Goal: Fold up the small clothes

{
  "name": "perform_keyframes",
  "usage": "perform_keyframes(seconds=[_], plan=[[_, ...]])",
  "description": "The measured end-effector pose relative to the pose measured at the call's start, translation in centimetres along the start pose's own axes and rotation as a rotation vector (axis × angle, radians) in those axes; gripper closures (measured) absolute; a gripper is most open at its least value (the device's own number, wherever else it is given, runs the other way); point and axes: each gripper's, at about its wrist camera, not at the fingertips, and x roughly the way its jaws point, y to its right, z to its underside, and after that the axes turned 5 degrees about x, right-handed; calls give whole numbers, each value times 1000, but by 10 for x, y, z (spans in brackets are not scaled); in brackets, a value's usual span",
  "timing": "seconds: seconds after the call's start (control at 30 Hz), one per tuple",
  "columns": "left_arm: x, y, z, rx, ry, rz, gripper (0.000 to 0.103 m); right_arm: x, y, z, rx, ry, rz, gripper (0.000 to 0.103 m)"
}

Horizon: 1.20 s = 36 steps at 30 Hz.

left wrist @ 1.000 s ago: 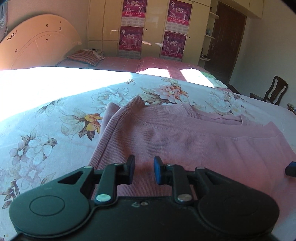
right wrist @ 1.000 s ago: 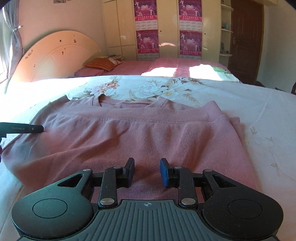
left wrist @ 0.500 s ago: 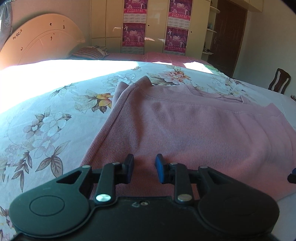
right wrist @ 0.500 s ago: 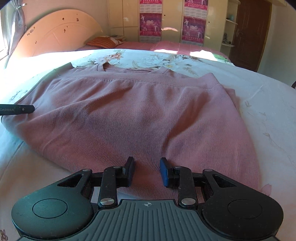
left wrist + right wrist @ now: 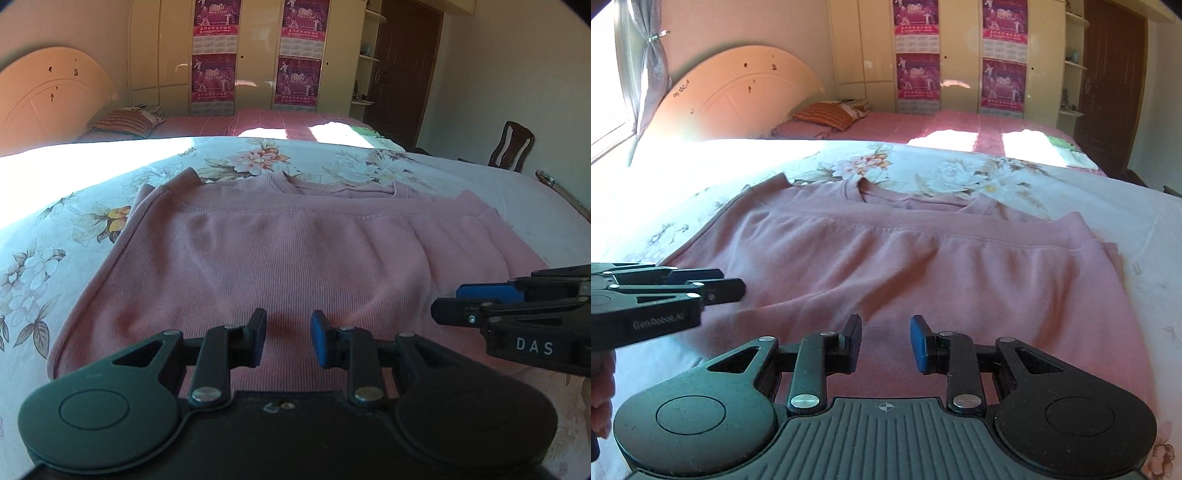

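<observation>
The left gripper (image 5: 288, 338) hovers with its blue-padded fingers (image 5: 319, 343) parted by a narrow gap and nothing pinched between them; the pink cloth shows through the gap, and whether the tips touch it cannot be told. Its jaws have just been opening and then easing a little closer. The right gripper (image 5: 885, 341) is likewise slightly spread and empty, its fingers (image 5: 919, 345) over the near hem. Each gripper shows in the other's view: the right one (image 5: 480, 306) enters from the right side of the left camera, the left one (image 5: 701, 286) from the left side of the right camera, both low over the near edge of the garment. Directly ahead of both lies the pink sweater (image 5: 295, 258), spread flat with its lower part folded up toward the neckline, the neck opening at the far side. It rests on a floral bedsheet (image 5: 55, 240), brightly sunlit to the far left. Beyond stand a second bed with a red cover (image 5: 258, 123), a striped pillow (image 5: 127, 122), a curved headboard (image 5: 48, 99), a cream wardrobe (image 5: 255, 55) bearing red posters, a dark door (image 5: 402, 66) and a wooden chair (image 5: 511, 146).
</observation>
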Motion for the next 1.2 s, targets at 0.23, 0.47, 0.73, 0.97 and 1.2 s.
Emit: perform_keyframes(seconds=[0.23,0.47,0.73,0.97,1.2], plan=[[-6,-11,27,45,-20,-22,75,5,4,40,-94,-66,28,74],[-12,10,2,42,13,47,77,-3,3,8,22,18,-2,74],[3,26,17,61,-45,66,75,19,-6,25,-90,-75,53,74],[-13,16,5,-25,0,88,71,-7,12,26,-24,-49,45,74],[11,12,10,-7,-43,85,64,-20,71,32,86,-30,242,74]])
